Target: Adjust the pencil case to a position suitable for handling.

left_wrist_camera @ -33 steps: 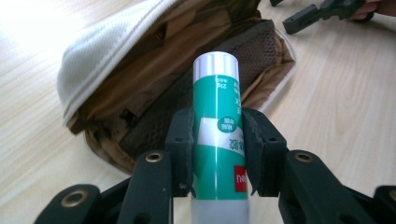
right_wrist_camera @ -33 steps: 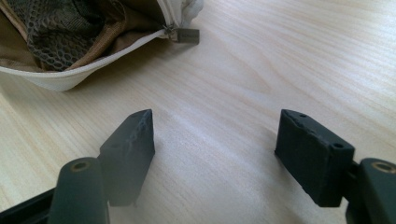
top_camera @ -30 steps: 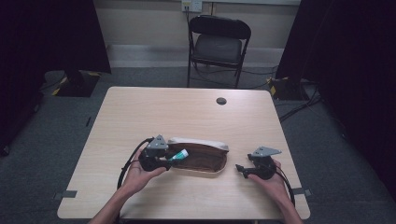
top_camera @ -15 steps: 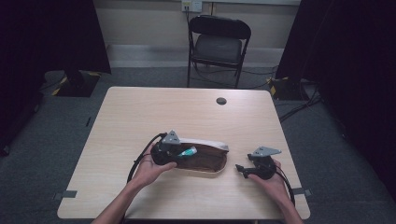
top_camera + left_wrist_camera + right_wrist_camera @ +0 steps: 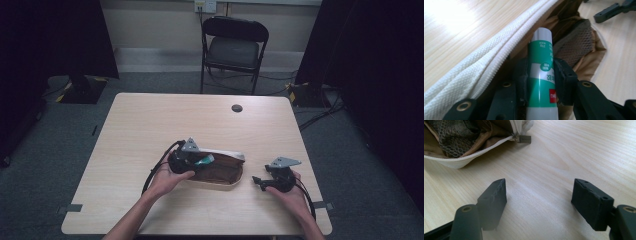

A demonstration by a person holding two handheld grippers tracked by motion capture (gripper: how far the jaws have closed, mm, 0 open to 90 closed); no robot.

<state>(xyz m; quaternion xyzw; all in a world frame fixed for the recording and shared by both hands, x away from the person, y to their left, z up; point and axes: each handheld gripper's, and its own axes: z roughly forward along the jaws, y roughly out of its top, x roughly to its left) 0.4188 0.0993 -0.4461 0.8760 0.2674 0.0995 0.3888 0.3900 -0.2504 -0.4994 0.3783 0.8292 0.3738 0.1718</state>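
At about six o'clock on the pale wooden tabletop (image 5: 150, 130), your left tongs (image 5: 197, 162) squeeze a green and white glue stick tube (image 5: 541, 75) tight around its middle. The tube hangs over the open mouth of the brown pouch with the white zipper edge (image 5: 220, 172), and its far tip is just past the zipper line. It looks like you are putting the glue stick into the pouch. The tube is not yet down inside, so I think this step is about half done.

Next, you likely need to push the tube a bit deeper, toward the brown net pocket (image 5: 574, 42), and then let go. Keep it off the white zipper edge (image 5: 486, 55) so it does not catch.

In the high view the tube's long side runs from about nine o'clock to three o'clock, and the free tip points toward three o'clock, along the pouch.

Your right tongs (image 5: 540, 200) are spread wide and hold nothing. They rest near the tabletop, at about four o'clock from the pouch, a little apart from it.
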